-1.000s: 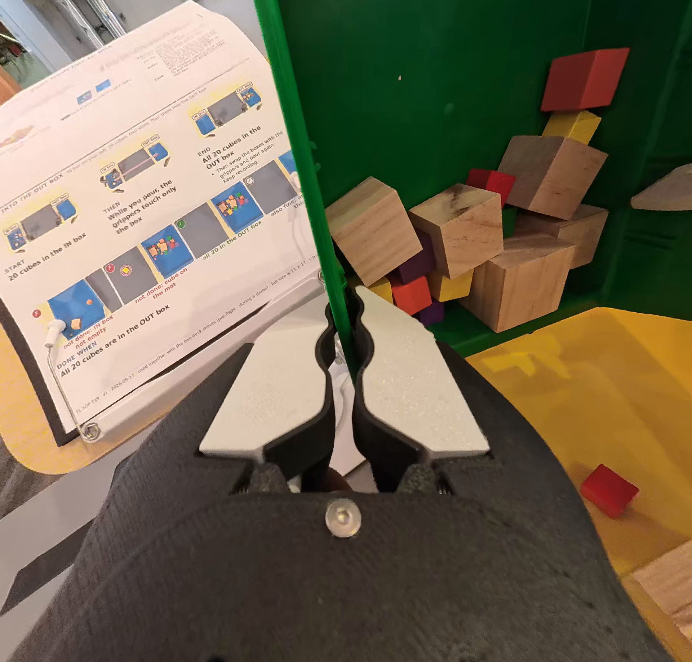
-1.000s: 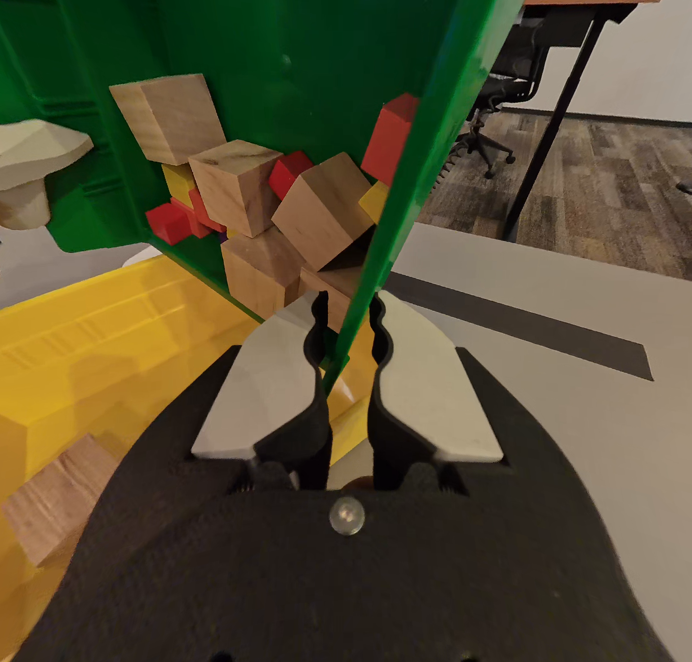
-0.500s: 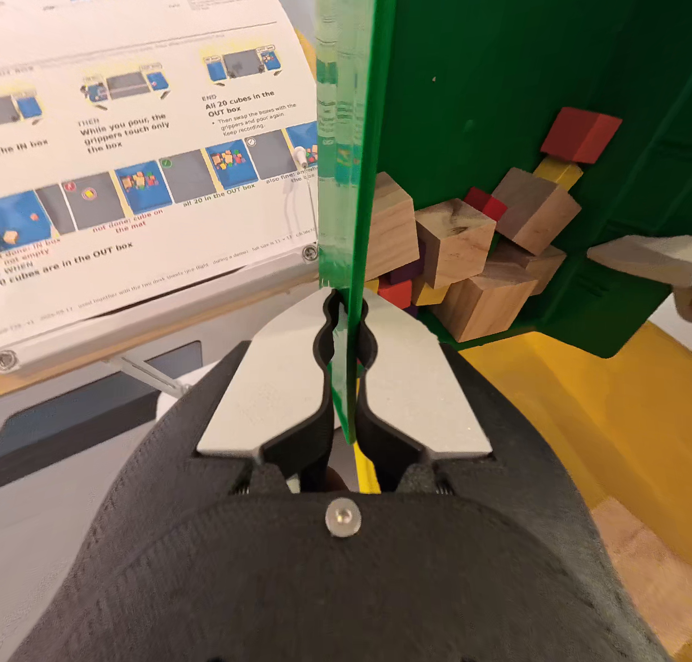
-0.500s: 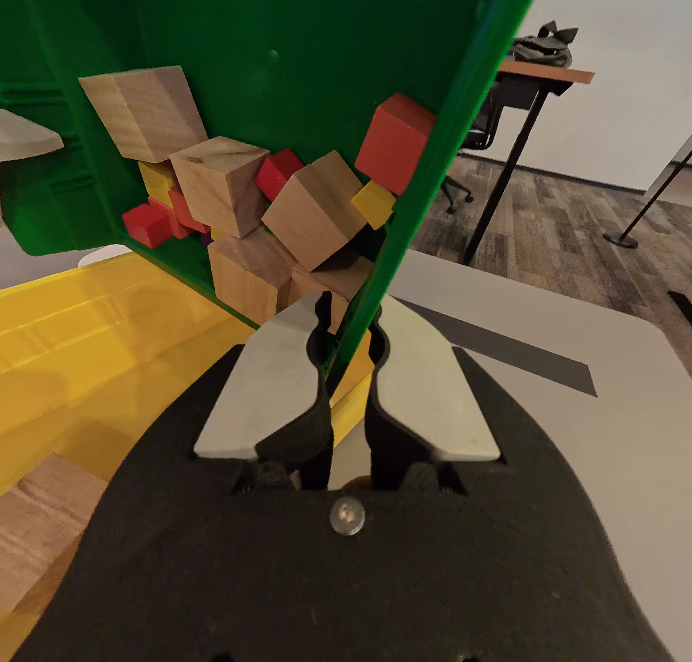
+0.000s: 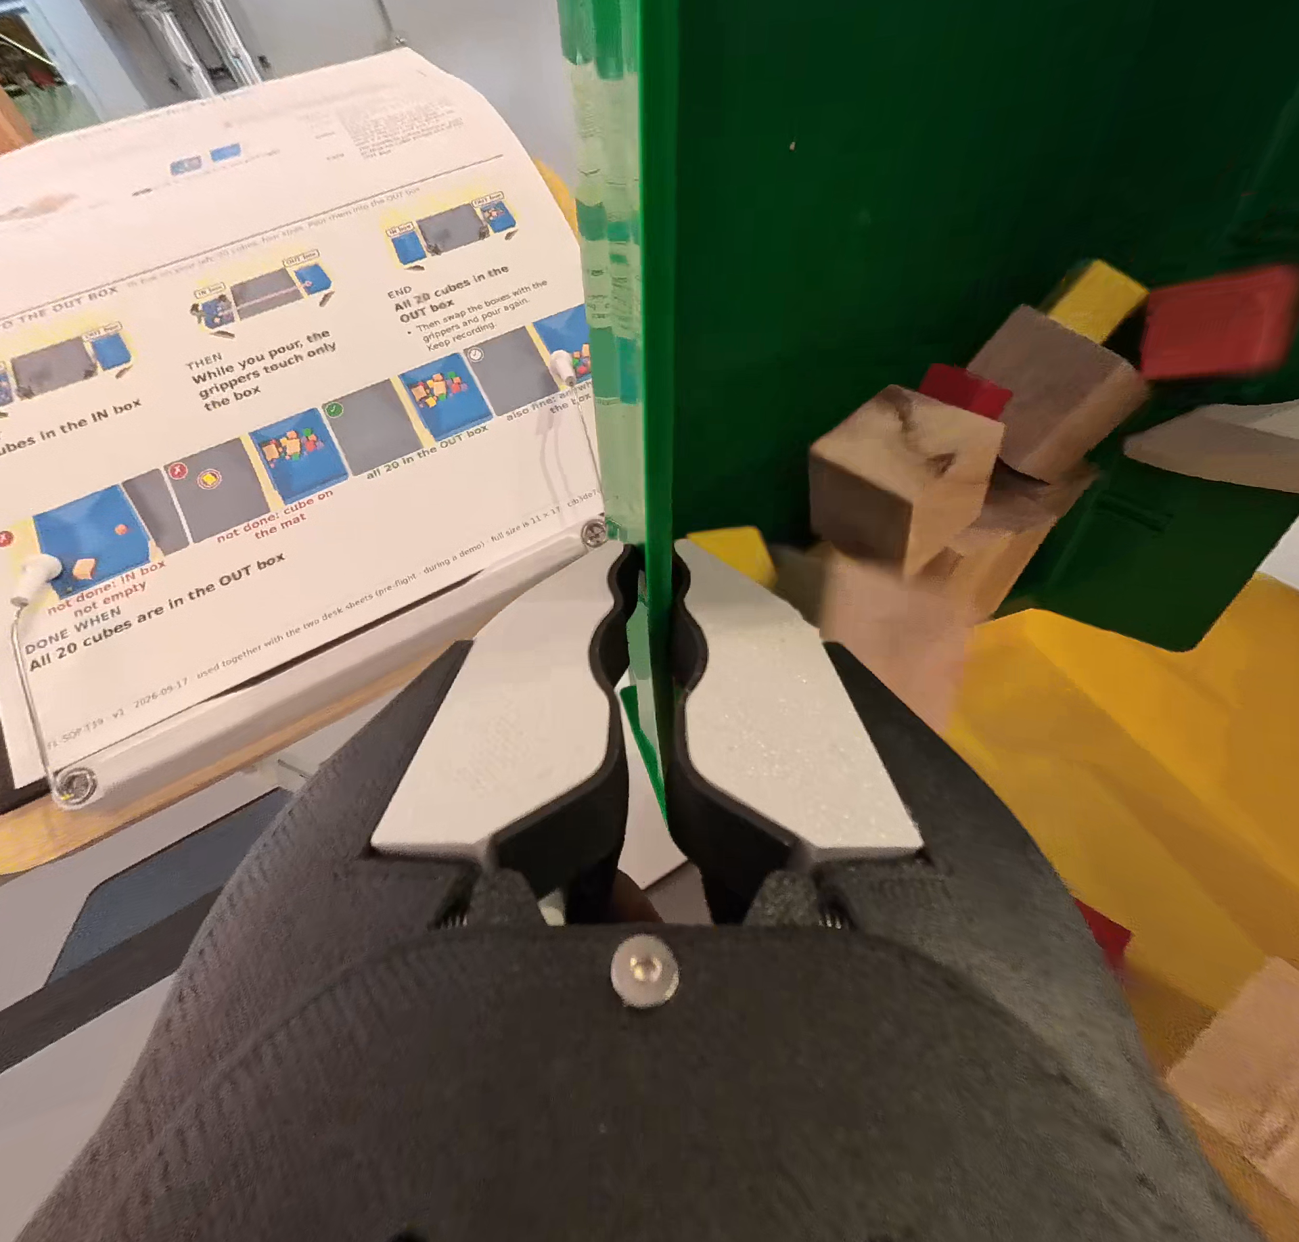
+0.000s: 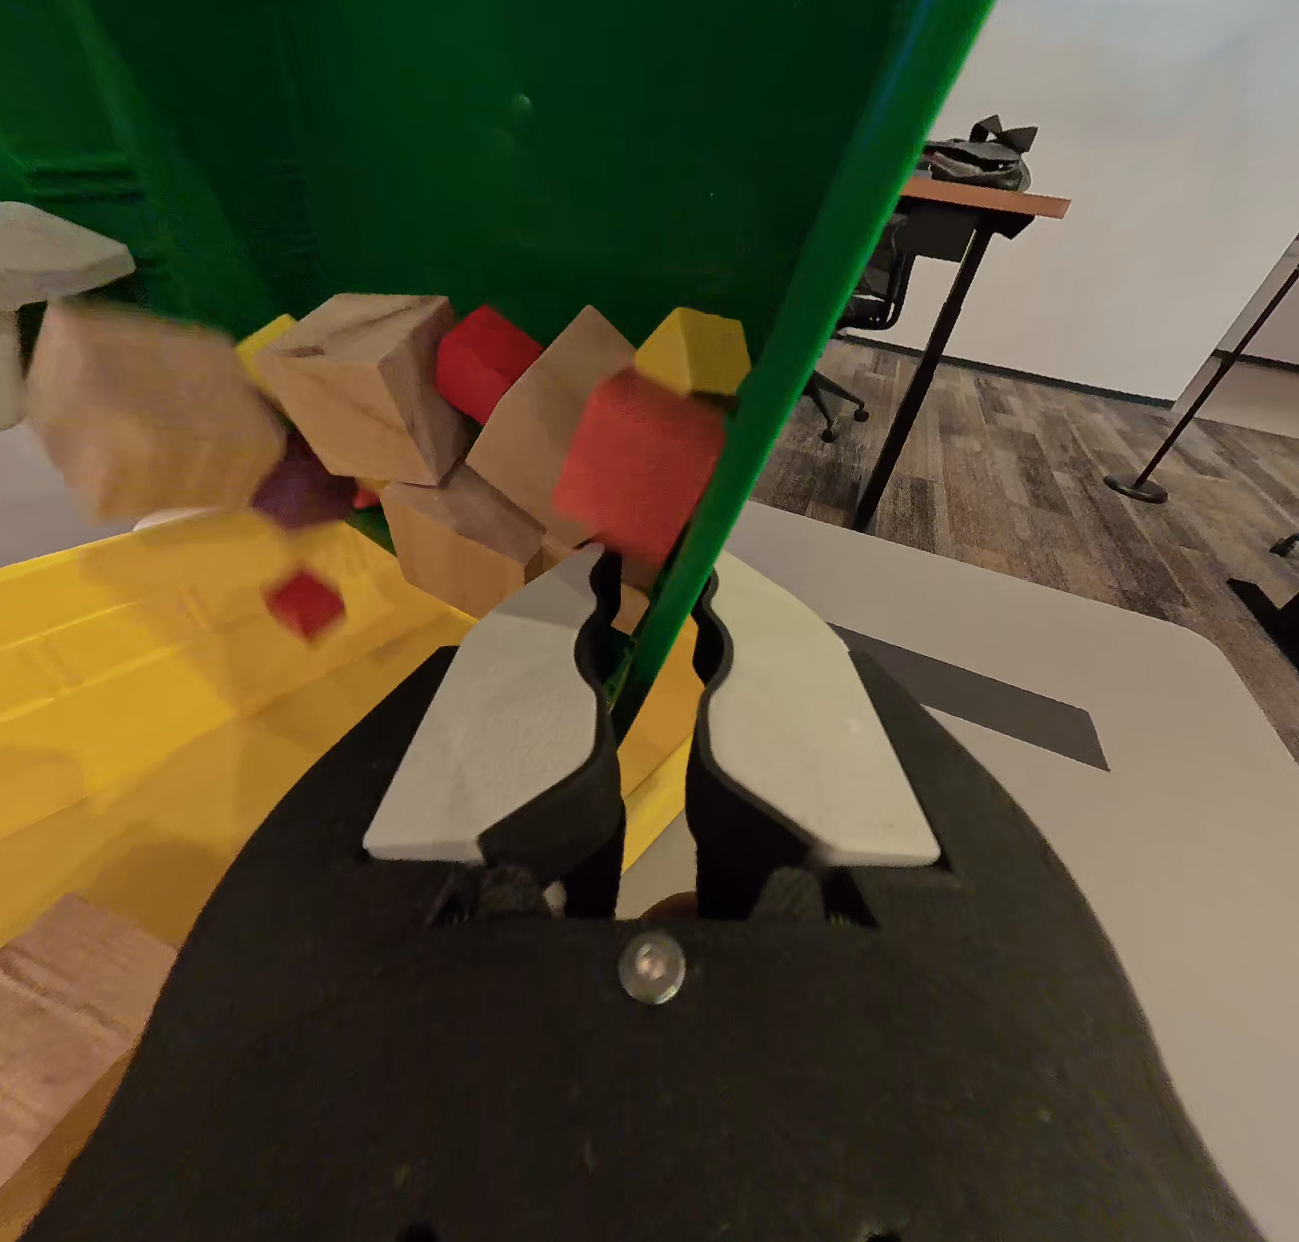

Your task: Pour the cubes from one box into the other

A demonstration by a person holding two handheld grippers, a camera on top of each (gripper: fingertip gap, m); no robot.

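My left gripper (image 5: 650, 562) is shut on one side wall of the green box (image 5: 914, 189). My right gripper (image 6: 654, 569) is shut on the opposite wall of the green box (image 6: 492, 119). The box is tipped steeply over the yellow box (image 5: 1125, 751), which also shows in the right wrist view (image 6: 140, 702). Wooden, red, yellow and purple cubes slide and tumble out of its lower edge: a wooden cube (image 5: 900, 470), a blurred red cube (image 5: 1223, 330), a large red cube (image 6: 632, 463), a small red cube (image 6: 306, 604) in mid-air. Wooden cubes lie in the yellow box (image 5: 1251, 1068) (image 6: 63, 1018).
A white instruction sheet (image 5: 267, 379) on a stand is at the left behind the boxes. The grey table (image 6: 1054, 822) with a dark stripe extends to the right. A desk (image 6: 984, 203) and office chair stand on the floor beyond.
The green box has tipped further. The cubes that were piled in its lower corner now slide and fall toward the yellow box, several blurred by motion.
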